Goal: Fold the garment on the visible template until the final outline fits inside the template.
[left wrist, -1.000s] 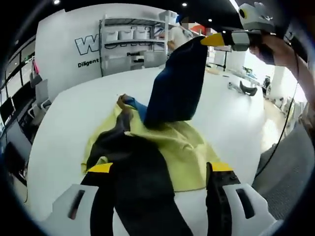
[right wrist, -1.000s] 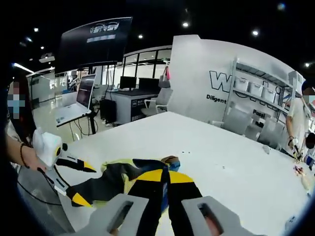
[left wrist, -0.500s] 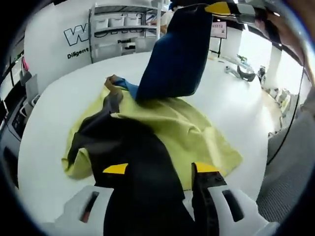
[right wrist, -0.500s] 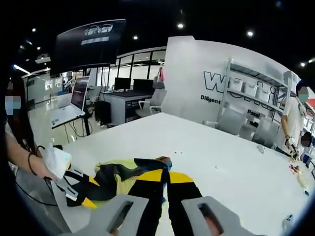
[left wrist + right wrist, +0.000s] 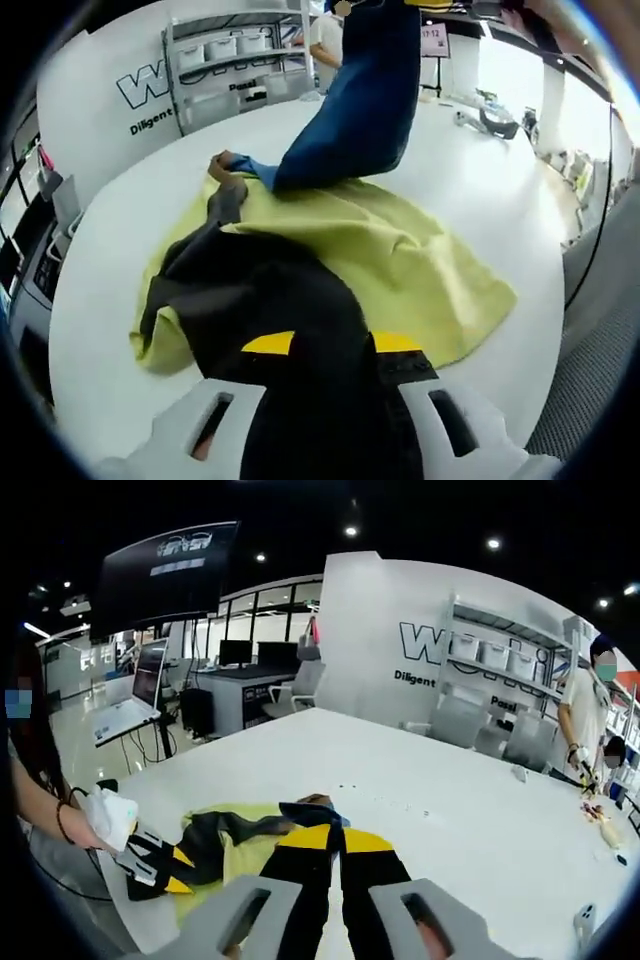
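Observation:
A garment lies over a yellow-green cloth point(image 5: 400, 260) on the white table point(image 5: 480, 170). One part of it is blue point(image 5: 350, 110) and another is black point(image 5: 260, 290). My left gripper point(image 5: 333, 345) is shut on the black part, which bunches between its yellow-tipped jaws. The blue part hangs lifted from the top of the left gripper view. In the right gripper view my right gripper point(image 5: 338, 840) is shut on dark fabric of the garment. The left gripper point(image 5: 150, 858) shows there at the left, held by a hand and gripping the black part point(image 5: 225, 832) beside the yellow-green cloth point(image 5: 235, 865).
The table point(image 5: 450, 820) runs wide and bare to the right and far side. Small items point(image 5: 600, 830) lie near its far right edge. A shelf rack point(image 5: 500, 665) and a standing person point(image 5: 585, 715) are behind it. A person's forearm point(image 5: 45, 800) is at the left.
My left gripper's jaws have drawn together on the black part and come in lower over the cloth. The right gripper still holds its part lifted.

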`<state>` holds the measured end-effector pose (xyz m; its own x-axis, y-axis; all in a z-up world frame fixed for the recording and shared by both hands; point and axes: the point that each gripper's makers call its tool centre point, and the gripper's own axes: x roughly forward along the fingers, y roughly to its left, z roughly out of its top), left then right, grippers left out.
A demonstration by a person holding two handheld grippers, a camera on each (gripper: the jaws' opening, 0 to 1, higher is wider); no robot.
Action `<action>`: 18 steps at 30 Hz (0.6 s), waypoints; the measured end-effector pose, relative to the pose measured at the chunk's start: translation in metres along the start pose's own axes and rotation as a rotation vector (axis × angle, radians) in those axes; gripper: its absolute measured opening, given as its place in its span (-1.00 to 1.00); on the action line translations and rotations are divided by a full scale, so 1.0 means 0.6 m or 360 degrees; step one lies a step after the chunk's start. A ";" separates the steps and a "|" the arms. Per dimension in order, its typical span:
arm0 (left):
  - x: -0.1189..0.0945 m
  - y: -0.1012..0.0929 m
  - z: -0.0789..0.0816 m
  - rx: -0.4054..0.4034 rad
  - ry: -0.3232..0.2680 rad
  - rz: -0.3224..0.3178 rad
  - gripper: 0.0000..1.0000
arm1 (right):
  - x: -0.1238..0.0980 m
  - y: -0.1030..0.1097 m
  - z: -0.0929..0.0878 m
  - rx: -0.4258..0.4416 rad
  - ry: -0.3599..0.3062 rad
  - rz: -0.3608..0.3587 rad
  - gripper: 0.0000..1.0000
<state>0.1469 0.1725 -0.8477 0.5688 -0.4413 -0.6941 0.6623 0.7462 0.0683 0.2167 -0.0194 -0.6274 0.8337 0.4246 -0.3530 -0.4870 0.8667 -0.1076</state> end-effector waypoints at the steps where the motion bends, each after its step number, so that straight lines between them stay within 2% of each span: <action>1: 0.000 0.001 0.000 0.0003 0.0000 0.0004 -0.72 | 0.000 0.000 0.000 0.0001 0.0000 -0.0001 -1.00; 3: 0.000 0.001 0.001 0.0020 -0.0001 0.0015 -0.76 | 0.000 0.000 -0.001 0.0000 0.0001 0.0001 -1.00; 5: -0.001 0.001 0.001 0.0019 -0.0005 0.0019 -0.92 | 0.000 0.000 -0.002 -0.0003 0.0005 0.0003 -1.00; 9: -0.006 0.005 -0.003 -0.0038 -0.0019 0.0017 -0.96 | 0.002 -0.004 -0.007 0.0002 0.0015 -0.0004 -1.00; 18: -0.028 0.012 -0.026 -0.0164 0.0073 0.0010 -0.97 | 0.003 -0.020 -0.014 0.0026 0.0015 -0.0040 -1.00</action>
<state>0.1344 0.1929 -0.8466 0.5482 -0.4149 -0.7262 0.6039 0.7970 0.0005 0.2221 -0.0312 -0.6344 0.8432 0.4002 -0.3590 -0.4615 0.8814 -0.1014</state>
